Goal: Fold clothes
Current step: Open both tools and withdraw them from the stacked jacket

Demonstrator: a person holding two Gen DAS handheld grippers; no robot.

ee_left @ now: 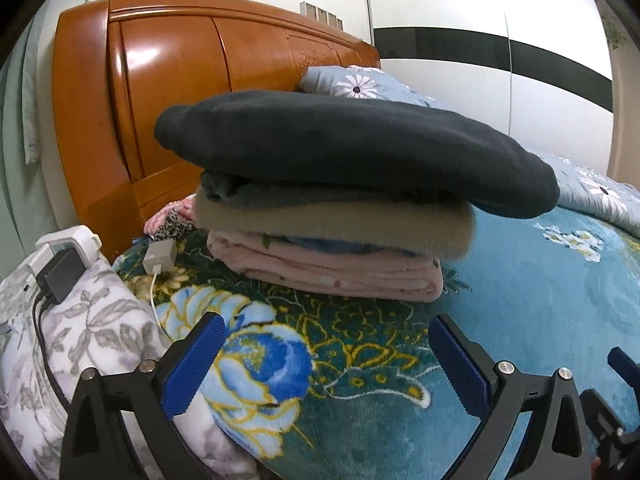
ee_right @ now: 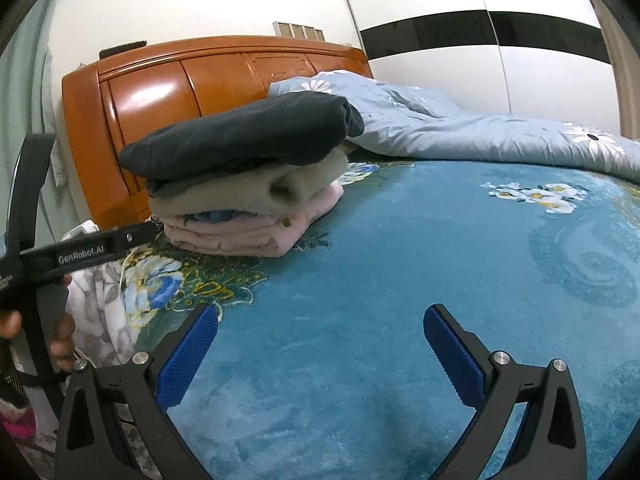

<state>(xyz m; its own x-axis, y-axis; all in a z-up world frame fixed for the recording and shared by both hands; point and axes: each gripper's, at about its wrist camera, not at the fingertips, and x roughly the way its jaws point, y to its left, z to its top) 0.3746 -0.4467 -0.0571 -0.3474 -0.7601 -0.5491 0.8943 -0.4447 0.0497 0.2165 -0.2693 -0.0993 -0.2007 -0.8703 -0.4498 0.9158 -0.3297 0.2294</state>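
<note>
Both the left gripper and right gripper gape wide, empty, before the stack of folded fleece garments; folding looks finished, so next comes fetching another garment.

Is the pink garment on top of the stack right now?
No: the dark garment lies on top of the stack, while the pink garment sits at the bottom, on the blue floral blanket.

Dark navy garment atop beige and pink folds; teal floral blanket.
</note>
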